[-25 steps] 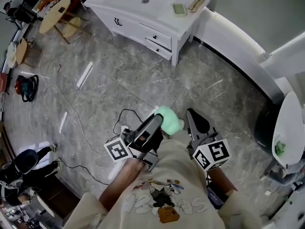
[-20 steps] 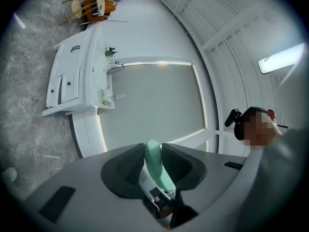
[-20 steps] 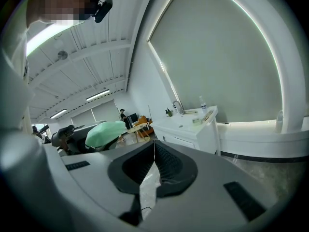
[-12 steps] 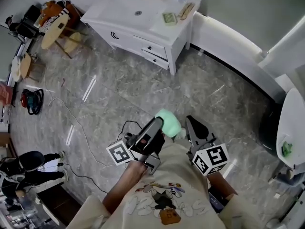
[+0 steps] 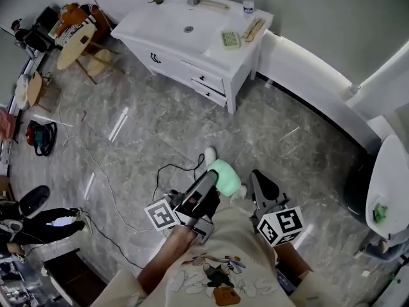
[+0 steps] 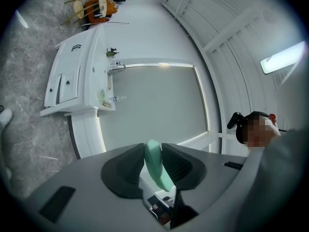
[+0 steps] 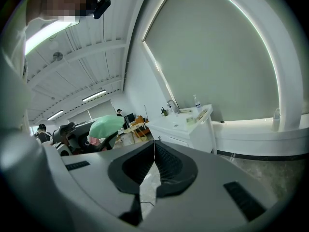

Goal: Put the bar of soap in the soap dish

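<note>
A pale green bar of soap (image 5: 226, 175) is clamped between the jaws of my left gripper (image 5: 215, 178), held in front of the person's body above the marble floor. In the left gripper view the soap (image 6: 155, 164) stands on edge between the two black pads. My right gripper (image 5: 257, 176) hangs beside it, shut with nothing in it; its jaws (image 7: 154, 148) meet at the tips. The greenish soap dish (image 5: 231, 39) lies on the white vanity (image 5: 192, 40) far ahead, right of the sink basin, and shows small in the right gripper view (image 7: 191, 120).
A wooden tray (image 5: 252, 27) and a water bottle (image 5: 248, 4) stand by the dish. A black cable (image 5: 172, 162) trails over the floor. Chairs and a round table (image 5: 73, 34) crowd the upper left. A curved white ledge (image 5: 319, 85) runs along the right.
The vanity has slid lower and slightly right in the head view, and its faucet and bottle have come into sight. Both grippers keep their pose; the soap stays gripped.
</note>
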The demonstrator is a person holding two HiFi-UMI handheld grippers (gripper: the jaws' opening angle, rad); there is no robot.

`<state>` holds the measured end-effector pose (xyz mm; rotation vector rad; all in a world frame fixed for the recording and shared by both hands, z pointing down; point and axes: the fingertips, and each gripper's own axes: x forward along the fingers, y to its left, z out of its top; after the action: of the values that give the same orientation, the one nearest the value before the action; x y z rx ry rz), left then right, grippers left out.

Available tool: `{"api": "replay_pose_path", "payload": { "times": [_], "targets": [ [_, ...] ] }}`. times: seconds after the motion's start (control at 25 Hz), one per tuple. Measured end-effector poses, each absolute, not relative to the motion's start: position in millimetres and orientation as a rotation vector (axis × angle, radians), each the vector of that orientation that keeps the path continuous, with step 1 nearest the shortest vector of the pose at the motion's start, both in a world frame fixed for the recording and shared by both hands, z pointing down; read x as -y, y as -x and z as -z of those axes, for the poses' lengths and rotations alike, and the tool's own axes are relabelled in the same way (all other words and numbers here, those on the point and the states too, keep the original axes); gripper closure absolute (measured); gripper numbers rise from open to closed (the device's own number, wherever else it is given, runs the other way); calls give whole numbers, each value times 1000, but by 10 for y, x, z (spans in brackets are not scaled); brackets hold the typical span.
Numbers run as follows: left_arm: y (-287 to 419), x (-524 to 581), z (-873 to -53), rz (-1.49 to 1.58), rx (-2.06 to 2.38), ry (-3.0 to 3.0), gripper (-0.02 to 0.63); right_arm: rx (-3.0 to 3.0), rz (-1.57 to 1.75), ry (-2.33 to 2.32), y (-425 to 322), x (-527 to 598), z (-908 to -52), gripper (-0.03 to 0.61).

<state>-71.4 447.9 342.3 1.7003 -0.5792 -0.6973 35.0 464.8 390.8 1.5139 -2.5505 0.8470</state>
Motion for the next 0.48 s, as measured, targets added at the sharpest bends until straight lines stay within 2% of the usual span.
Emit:
{"api": "replay_pose_path", "payload": {
  "times": [0.48],
  "targets": [
    [1014, -3174, -3516, 686, 519, -1650, 488, 2500, -884, -1520, -107, -3463, -3855, 571]
  ]
}}
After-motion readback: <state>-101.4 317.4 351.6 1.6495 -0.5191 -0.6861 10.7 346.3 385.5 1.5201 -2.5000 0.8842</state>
